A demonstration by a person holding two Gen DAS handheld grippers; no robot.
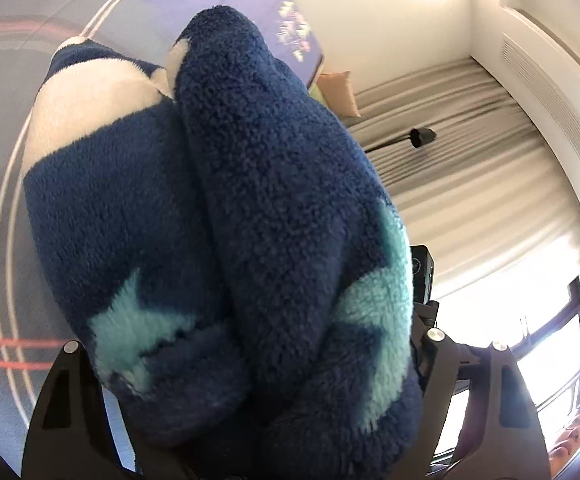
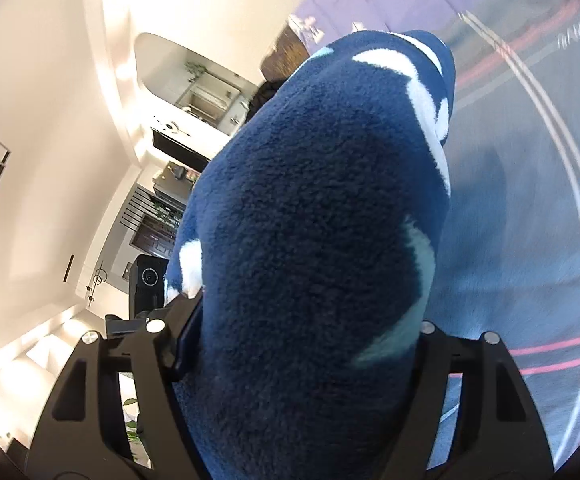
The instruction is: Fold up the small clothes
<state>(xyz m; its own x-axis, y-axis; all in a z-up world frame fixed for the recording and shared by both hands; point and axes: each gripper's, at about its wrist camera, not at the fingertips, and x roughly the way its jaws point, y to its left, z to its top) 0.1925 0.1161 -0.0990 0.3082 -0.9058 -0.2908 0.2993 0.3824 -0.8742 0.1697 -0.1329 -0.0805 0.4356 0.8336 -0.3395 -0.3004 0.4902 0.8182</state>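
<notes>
Left gripper (image 1: 250, 392) pinching a bunched navy fleece garment (image 1: 258, 200) with light-blue star shapes and a white patch; fabric fills the gap between its black fingers (image 1: 66, 400) and hangs in front of the lens. Right gripper (image 2: 301, 360) likewise clamped on the same fleece (image 2: 313, 240), which hides its fingertips. Behind the garment, a grey-blue mat (image 2: 509, 220) with white and pink lines; beige curtain (image 1: 469, 160) to one side.

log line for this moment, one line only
left gripper: shut on fleece sock | right gripper: shut on fleece sock | sock lifted
</notes>
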